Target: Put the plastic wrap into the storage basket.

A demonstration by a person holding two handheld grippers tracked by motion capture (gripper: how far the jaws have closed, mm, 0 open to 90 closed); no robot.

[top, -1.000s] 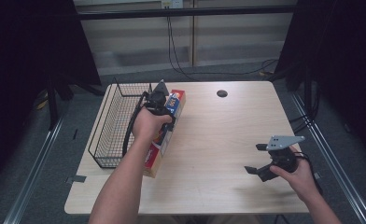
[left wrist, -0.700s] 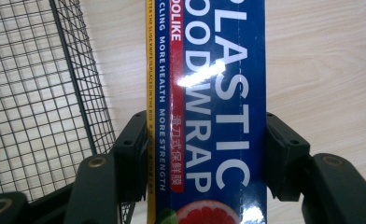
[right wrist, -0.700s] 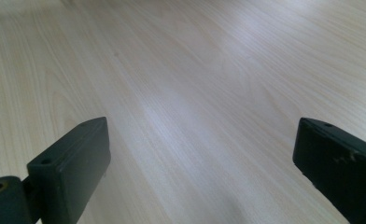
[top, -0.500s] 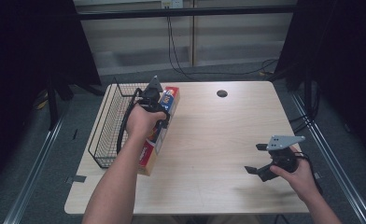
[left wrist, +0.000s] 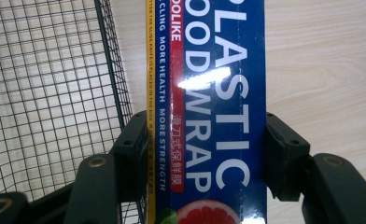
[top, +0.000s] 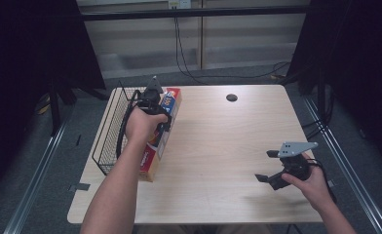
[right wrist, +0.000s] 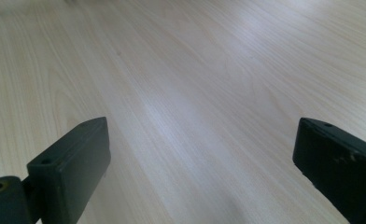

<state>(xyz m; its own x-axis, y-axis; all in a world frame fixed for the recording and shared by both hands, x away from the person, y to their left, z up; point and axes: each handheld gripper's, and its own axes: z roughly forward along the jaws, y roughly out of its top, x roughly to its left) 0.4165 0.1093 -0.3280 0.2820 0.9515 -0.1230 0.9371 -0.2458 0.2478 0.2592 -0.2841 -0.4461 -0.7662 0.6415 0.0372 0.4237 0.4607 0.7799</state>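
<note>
Since a second ago my left gripper [top: 155,100] has carried the plastic wrap box [top: 160,134] a little toward the left edge of the tabletop [top: 228,146], closer to the wire basket [top: 112,131], and one end looks lifted; my right gripper [top: 276,168] has not shifted. From the high view, the box now lies along the basket's right wall, just beside it, with its far end near the back left corner of the tabletop and its near end pointing back toward me. In the left gripper view the jaws are clamped across the width of the box [left wrist: 209,112], pads pressed on both long sides, and the basket [left wrist: 45,93] mesh sits directly to the left of it. I judge the pick as done and the transfer as underway: the box is gripped but not yet over the rim, so what is left is to raise it clear of the wire wall, swing it across and set it down inside. My left forearm reaches forward along the left side, hand wrapped over the gripper, which points away from me and downward. My right hand rests near the front right corner, its jaws spread wide with nothing between them, as the right gripper view of bare tabletop [right wrist: 195,93] confirms.
</note>
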